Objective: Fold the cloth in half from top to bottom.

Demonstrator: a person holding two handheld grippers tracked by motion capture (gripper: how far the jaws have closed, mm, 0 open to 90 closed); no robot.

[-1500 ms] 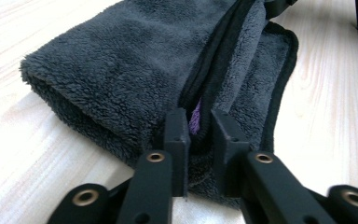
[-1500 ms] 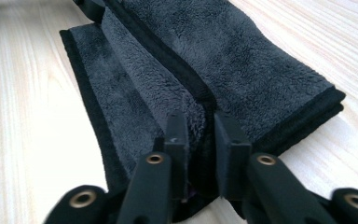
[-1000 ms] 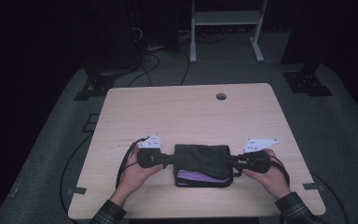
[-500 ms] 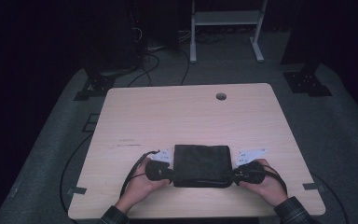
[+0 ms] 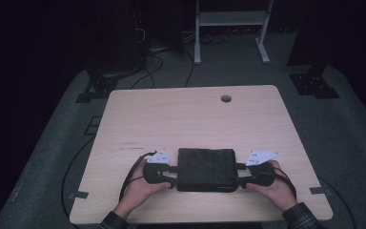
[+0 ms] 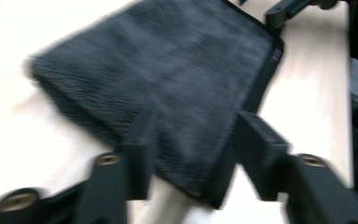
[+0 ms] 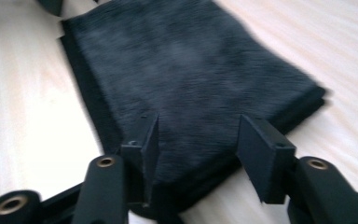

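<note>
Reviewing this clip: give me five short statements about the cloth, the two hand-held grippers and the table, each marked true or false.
1. A dark folded cloth lies near the person's edge of the table. True.
2. The left hand-held gripper has its jaws spread, with the cloth's edge between them. True.
3. The right hand-held gripper is clamped shut on a purple cloth. False: its jaws stand apart around the edge of the dark cloth.
4. The two hand-held grippers are at the same side of the cloth. False: one is at its left end, one at its right.
5. The table has a round hole near its far edge. True.
</note>
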